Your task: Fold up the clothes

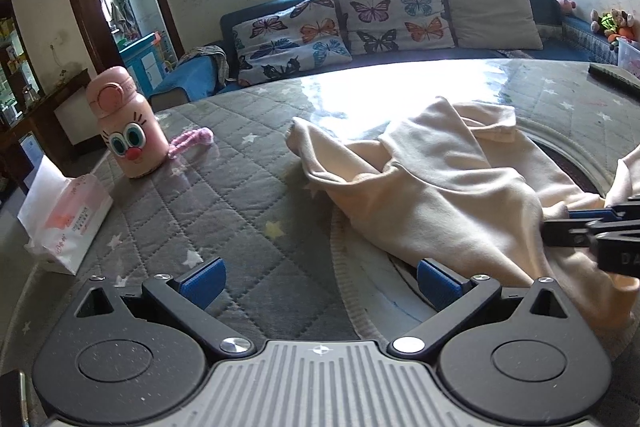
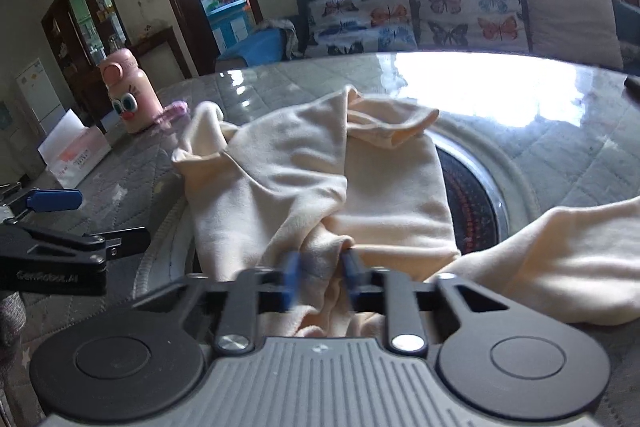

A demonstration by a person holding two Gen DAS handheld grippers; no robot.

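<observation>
- The table, covered by a grey quilted cloth with pale stars under a glossy sheet, fills the middle of both views; a round dark inset shows in the centre-right of the right wrist view.
- The sofa runs across the top of the frame behind the table, with two butterfly cushions and a plain cushion on it.
- The cream garment lies crumpled on the table, centre to right in the left wrist view and across the middle of the right wrist view, partly over the round inset.
- The left gripper, bottom centre of its own view, is spread wide with nothing between its blue pads, just short of the garment's near edge; it also shows at the left edge of the right wrist view.
- The right gripper, bottom centre of its own view, is clenched on a bunched fold of the garment; its fingers are blurred.
- A white and pink tissue box sits at the left edge.
- A pink bottle with a cartoon face stands upright at the upper left, a pink strap beside it.
</observation>
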